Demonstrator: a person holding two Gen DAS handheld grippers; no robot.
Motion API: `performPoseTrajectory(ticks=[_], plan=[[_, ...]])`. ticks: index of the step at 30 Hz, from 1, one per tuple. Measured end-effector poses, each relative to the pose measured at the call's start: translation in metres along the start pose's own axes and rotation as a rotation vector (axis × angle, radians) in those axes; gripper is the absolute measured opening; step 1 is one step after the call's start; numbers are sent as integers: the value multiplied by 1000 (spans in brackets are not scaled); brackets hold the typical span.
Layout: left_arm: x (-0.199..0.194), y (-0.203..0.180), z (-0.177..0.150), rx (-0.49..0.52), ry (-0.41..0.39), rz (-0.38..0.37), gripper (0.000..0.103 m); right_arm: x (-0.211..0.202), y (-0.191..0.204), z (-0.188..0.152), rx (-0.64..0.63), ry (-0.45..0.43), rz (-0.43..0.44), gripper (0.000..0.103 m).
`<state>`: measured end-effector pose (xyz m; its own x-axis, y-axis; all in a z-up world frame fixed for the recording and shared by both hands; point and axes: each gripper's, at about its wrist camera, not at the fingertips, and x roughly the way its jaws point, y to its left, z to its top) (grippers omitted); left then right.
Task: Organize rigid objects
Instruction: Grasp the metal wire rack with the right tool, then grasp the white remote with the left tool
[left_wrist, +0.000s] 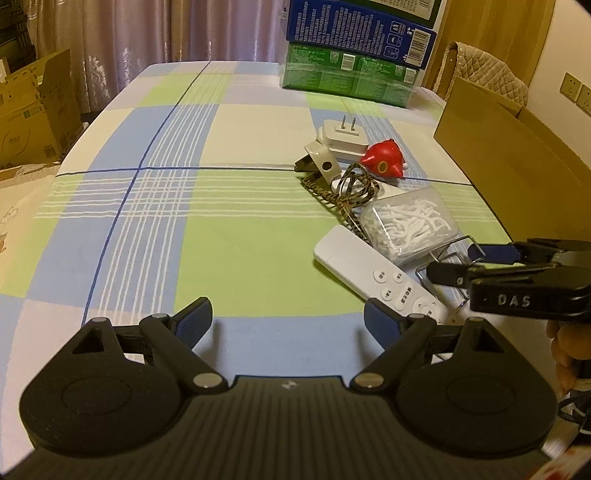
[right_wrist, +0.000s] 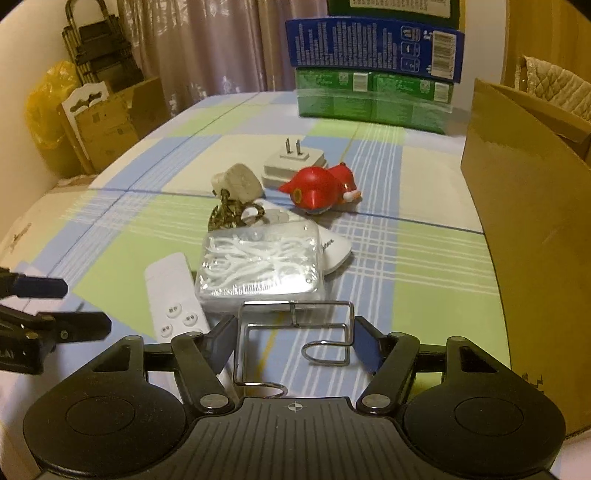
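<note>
Wire rack (right_wrist: 295, 325) lay at the near right part of the table (left_wrist: 147, 221), on the checked cloth, just in front of the floss box (right_wrist: 258, 266). Your right gripper (right_wrist: 295, 332) was around it: one finger (right_wrist: 221, 343) stood against the left side of the wire frame and the other against the right side, so the jaws looked clamped on the rack. I could not tell if the rack was lifted or rested on the cloth.

Your left gripper (left_wrist: 288, 317) pointed down at the cloth, to the left of the pile, with its jaws wide apart and nothing between them. The near end of the remote (left_wrist: 373, 269) lay just beside its right finger, not touching as far as I saw. In the left wrist view part of your right hand (left_wrist: 569, 354) showed at the right edge, under the right gripper.

The remote lay to the left of the floss box, very close to it. Farther away there was a patterned cord (right_wrist: 229, 214), partly on a flat white thing that reached under the floss box. Behind the cord sat a small white clip (right_wrist: 236, 181), then a white plug (right_wrist: 291, 162) with its two pins up, and a red toy (right_wrist: 317, 188) just to the right of the plug. A cardboard box (right_wrist: 517, 221) stood at the right edge of the table, well apart from the rack. Green and blue cartons (right_wrist: 373, 99) were stacked at the far end.
</note>
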<state>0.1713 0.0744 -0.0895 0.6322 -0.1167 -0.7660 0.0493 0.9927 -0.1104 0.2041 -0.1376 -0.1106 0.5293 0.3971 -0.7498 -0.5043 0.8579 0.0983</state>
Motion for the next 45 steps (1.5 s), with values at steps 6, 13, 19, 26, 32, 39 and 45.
performPoseTrajectory(ticks=[6, 13, 19, 26, 32, 39, 45], plan=[[3, 0, -1, -1, 7, 9, 87, -4, 2, -7, -23, 13, -23, 62], [2, 6, 0, -34, 4, 11, 87, -23, 22, -25, -87, 62, 86, 62], [4, -8, -1, -11, 2, -35, 87, -33, 24, -31, -76, 50, 51, 62], [20, -34, 8, -27, 1, -61, 82, -42, -3, -27, 20, 3, -47, 62], [40, -60, 16, 9, 5, -47, 59, -45, -16, -25, 58, -4, -67, 62], [46, -65, 13, 89, 14, 11, 39, -48, -24, -26, 81, -11, -62, 62], [29, -61, -3, 177, 23, 36, 34, -52, -24, -23, 91, -24, -46, 62]])
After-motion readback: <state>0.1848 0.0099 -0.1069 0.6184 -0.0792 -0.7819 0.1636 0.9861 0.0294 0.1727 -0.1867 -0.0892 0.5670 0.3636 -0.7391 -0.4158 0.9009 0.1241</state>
